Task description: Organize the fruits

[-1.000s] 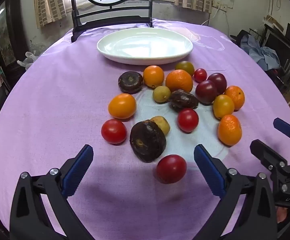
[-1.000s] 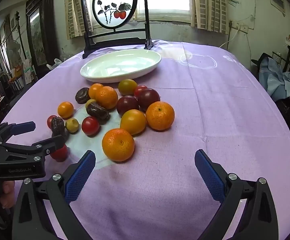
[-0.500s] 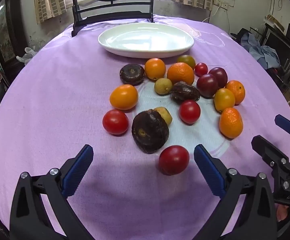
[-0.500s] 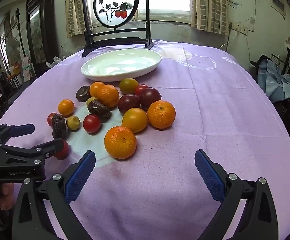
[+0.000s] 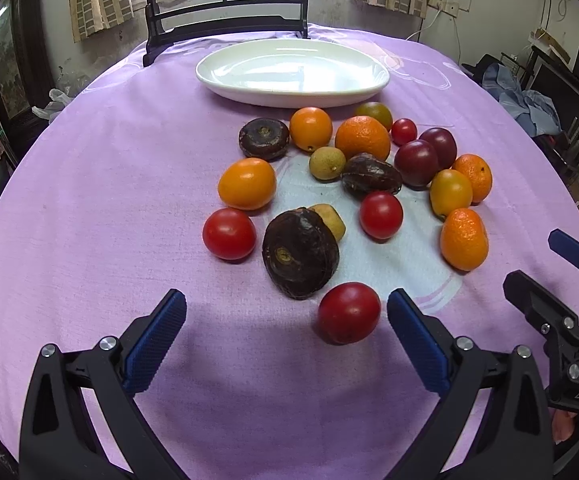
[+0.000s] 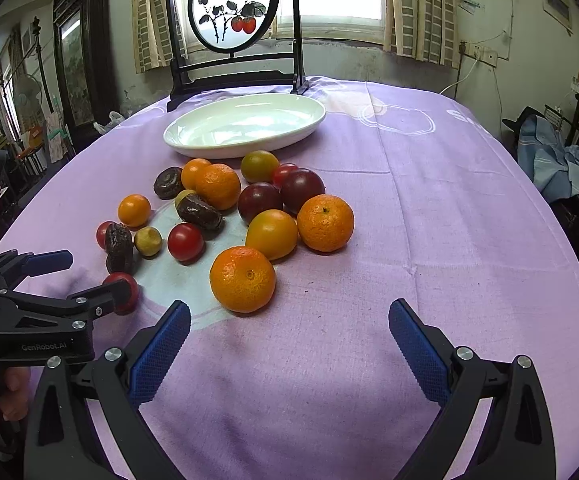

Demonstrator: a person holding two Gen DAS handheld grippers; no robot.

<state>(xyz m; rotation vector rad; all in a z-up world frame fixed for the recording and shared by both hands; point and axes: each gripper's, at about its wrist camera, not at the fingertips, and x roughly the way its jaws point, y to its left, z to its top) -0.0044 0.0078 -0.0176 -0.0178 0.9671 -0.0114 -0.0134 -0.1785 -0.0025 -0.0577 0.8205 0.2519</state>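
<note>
Several fruits lie clustered on the purple tablecloth (image 5: 89,200): red tomatoes, oranges, dark plums and dark wrinkled fruits. An empty white oval plate (image 5: 249,88) sits behind them, also the plate (image 6: 193,136) in the right wrist view. My left gripper (image 5: 287,332) is open, low over the cloth, with a red tomato (image 5: 348,312) just inside its right finger. A dark round fruit (image 5: 299,258) lies right ahead of it. My right gripper (image 6: 289,344) is open, and the nearest orange (image 6: 242,279) lies a little beyond its fingers.
A black-framed round painted screen (image 6: 233,12) stands behind the plate. The right gripper's body (image 5: 561,320) shows at the left wrist view's right edge. The left gripper (image 6: 49,280) sits left in the right wrist view. Clothes (image 6: 561,168) lie on furniture at right.
My left gripper has moved forward toward the fruits; the red tomato now sits between its fingertips, near the right one. The right gripper has edged slightly closer to the nearest orange.
</note>
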